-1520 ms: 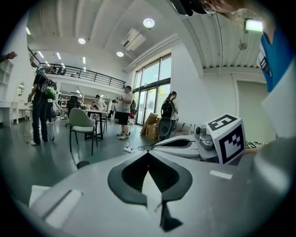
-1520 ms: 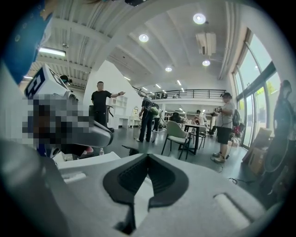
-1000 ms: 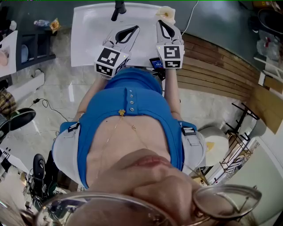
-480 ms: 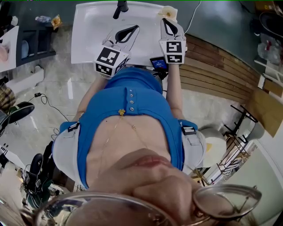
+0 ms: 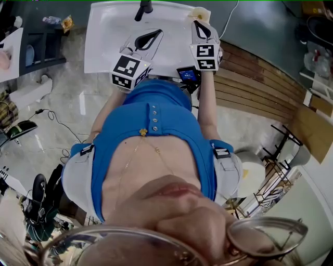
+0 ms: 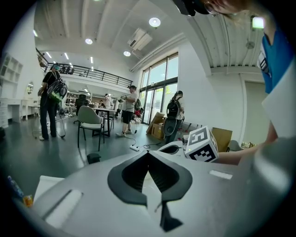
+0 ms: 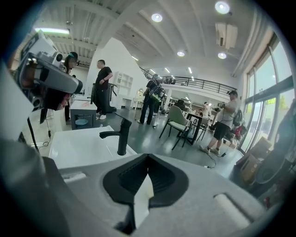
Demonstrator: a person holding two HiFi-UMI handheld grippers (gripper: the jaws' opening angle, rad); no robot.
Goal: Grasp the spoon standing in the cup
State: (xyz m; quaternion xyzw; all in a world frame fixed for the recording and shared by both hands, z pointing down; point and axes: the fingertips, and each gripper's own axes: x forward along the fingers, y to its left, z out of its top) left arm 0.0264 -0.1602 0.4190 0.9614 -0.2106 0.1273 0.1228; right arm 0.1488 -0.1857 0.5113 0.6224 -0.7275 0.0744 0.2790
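At the far right corner of the white washstand point(image 5: 109, 47) sits a pale cream thing point(image 5: 200, 12), perhaps the cup; my right gripper hides most of it and I make out no spoon. The right gripper point(image 5: 198, 22) points at it from just in front, jaws shut and empty. In the right gripper view the right gripper point(image 7: 148, 156) has its tips together, and neither cup nor spoon shows. My left gripper point(image 5: 160, 32) hovers over the washstand's middle, shut with nothing in it. Its tips also meet in the left gripper view point(image 6: 148, 152).
A black tap point(image 5: 143, 8) stands at the washstand's far edge, also the tap point(image 7: 121, 136) in the right gripper view. A small device with a blue screen point(image 5: 187, 74) sits by the near edge. Wooden slats point(image 5: 255, 83) lie to the right. Several people and chairs point(image 6: 90, 120) fill the hall behind.
The right gripper has moved farther up the picture toward the washstand's far right corner and now covers more of the cream thing. The left gripper has stayed put.
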